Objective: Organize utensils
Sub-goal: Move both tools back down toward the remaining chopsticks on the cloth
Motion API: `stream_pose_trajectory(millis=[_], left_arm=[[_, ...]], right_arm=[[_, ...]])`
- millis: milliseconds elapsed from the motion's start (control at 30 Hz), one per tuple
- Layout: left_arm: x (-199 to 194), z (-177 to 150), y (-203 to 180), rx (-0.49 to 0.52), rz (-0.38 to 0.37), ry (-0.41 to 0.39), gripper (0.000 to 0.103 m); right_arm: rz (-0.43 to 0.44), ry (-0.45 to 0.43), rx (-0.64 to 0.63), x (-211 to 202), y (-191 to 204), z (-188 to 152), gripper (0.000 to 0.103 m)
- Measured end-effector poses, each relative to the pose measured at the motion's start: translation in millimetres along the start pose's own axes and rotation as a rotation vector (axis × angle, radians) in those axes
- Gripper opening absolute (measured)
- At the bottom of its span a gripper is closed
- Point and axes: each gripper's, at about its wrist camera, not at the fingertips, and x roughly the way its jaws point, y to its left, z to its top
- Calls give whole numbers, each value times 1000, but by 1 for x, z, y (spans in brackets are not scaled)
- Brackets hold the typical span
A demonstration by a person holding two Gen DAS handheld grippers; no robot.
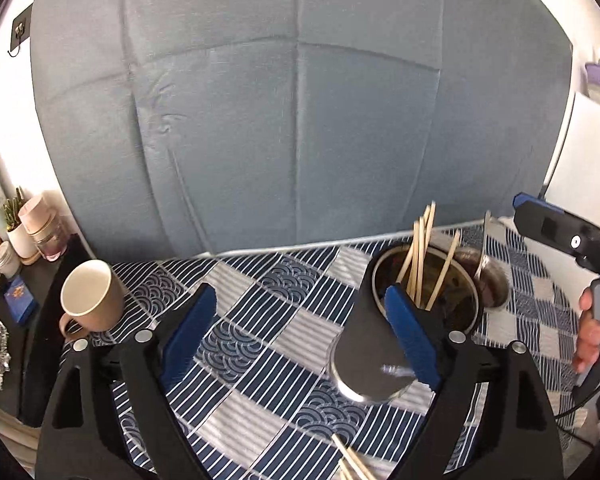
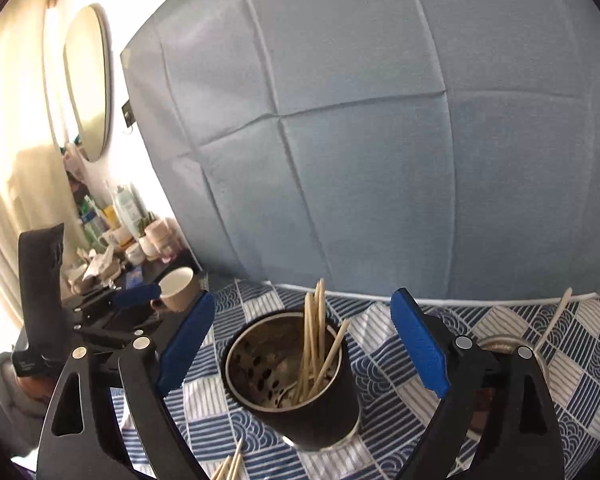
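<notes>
Both tools are standing spread, pinching nothing: the left tool [image 1: 300,328] and right tool [image 2: 304,344] are flanking the chopstick holder [image 2: 292,384]; a mug [image 1: 90,300] is sitting at nine o'clock, a second cup [image 1: 494,284] at three.

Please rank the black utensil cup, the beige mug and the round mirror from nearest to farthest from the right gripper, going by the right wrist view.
1. Black utensil cup: straight ahead of the right gripper, in line with its open jaws.
2. Beige mug: farther back on the left, at the tablecloth's edge.
3. Round mirror: on the wall, far left.
</notes>
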Motion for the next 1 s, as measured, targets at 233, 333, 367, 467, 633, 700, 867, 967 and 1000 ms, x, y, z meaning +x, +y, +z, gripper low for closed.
stream_pose_trajectory(millis=[233, 333, 367, 467, 633, 700, 867, 967, 1000], left_arm=[[-5, -20, -2, 32, 36, 75, 91], [-4, -32, -4, 37, 36, 109, 92], [-4, -35, -4, 38, 36, 119, 93], [-2, -49, -7, 54, 43, 155, 93], [-4, -70, -7, 61, 54, 203, 93], [-3, -79, -6, 55, 51, 225, 93], [-3, -96, -14, 80, 51, 270, 93], [-4, -107, -21, 122, 71, 285, 93], [-4, -113, -24, 146, 75, 296, 93]], right_arm=[[-5, 58, 0, -4, 7, -18, 86], [-10, 85, -4, -6, 12, -28, 86], [-10, 91, -4, -7, 12, -31, 86], [-13, 112, -9, -10, 17, -39, 86], [-13, 147, -16, -14, 22, -55, 86], [-11, 167, -19, -15, 23, -63, 86], [-11, 212, -17, -15, 26, -81, 86], [-8, 242, -14, -13, 30, -94, 86], [-9, 255, -17, -12, 32, -99, 86]])
